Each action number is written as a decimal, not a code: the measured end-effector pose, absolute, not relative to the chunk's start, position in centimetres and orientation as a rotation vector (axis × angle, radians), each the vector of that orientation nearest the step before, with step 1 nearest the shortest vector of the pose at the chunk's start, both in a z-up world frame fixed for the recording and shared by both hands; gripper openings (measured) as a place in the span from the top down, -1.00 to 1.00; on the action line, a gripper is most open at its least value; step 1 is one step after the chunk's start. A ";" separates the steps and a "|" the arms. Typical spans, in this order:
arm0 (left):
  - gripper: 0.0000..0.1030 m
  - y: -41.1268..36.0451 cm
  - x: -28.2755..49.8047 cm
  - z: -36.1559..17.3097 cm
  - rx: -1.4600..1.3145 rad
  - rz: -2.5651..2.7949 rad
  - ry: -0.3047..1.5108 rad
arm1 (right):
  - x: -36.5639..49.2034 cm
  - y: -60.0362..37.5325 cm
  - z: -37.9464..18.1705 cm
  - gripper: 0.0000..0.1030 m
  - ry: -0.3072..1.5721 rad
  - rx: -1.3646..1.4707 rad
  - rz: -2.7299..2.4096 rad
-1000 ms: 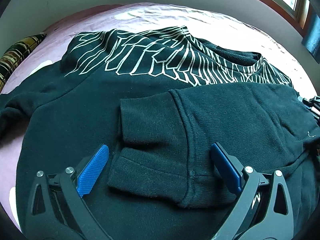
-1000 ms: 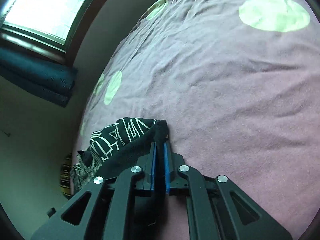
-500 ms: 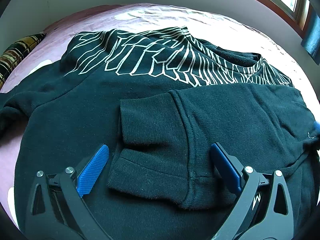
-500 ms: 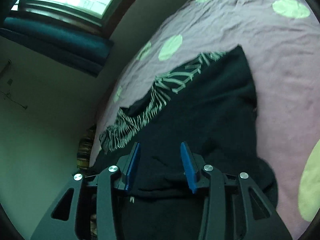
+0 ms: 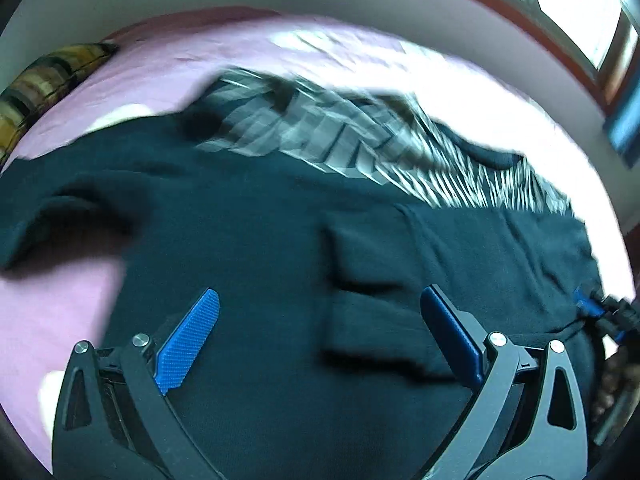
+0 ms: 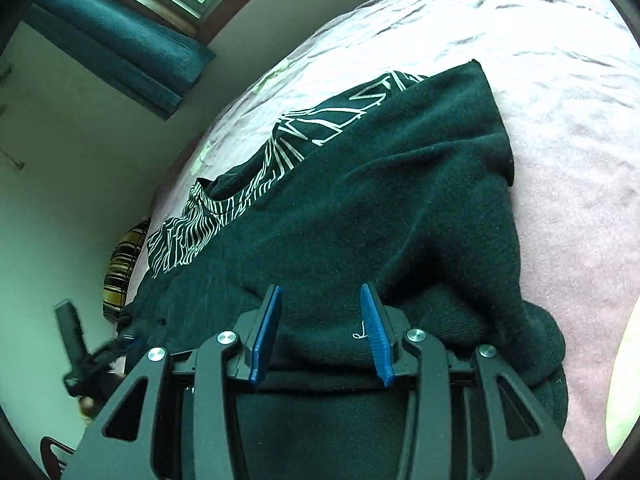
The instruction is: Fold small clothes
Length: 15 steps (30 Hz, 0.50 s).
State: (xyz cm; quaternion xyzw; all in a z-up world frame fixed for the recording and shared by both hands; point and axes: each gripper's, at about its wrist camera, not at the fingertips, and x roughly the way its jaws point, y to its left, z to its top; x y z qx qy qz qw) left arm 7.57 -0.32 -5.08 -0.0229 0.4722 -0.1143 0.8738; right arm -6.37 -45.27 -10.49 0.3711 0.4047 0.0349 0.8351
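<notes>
A black sweatshirt (image 5: 240, 220) with a white line print lies spread on the bed. One sleeve (image 5: 480, 248) is folded across its body, cuff (image 5: 360, 264) near the middle. My left gripper (image 5: 320, 294) hovers open and wide over the body beside that cuff; its view is blurred by motion. My right gripper (image 6: 320, 288) is open over the sweatshirt (image 6: 400, 200) at its folded side, pads apart and not pressing the cloth under them. The right gripper's blue tips (image 5: 592, 308) show at the sweatshirt's right edge in the left wrist view.
The bed has a mauve sheet (image 6: 560, 140) with pale green dots. A striped pillow (image 5: 44, 80) lies at its far left corner. A window (image 5: 580, 0) with a blue curtain (image 6: 120, 52) is behind the bed, and a pale wall runs along it.
My right gripper, shut on the sweatshirt's black cloth a second ago, opened, let it go, and now hovers over the folded side. My left gripper slid left, staying open.
</notes>
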 end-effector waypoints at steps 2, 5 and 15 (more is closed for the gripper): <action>-0.96 4.6 7.6 -3.7 -0.112 -0.198 0.936 | -6.8 -45.3 -10.3 0.19 0.849 0.777 0.073; -0.96 13.2 8.3 -3.0 -0.238 -0.102 0.924 | -6.9 -45.2 -10.3 0.19 0.840 0.772 0.071; -0.91 36.9 8.6 -7.0 -0.625 0.108 0.935 | -7.1 -45.0 -10.2 0.19 0.824 0.753 0.050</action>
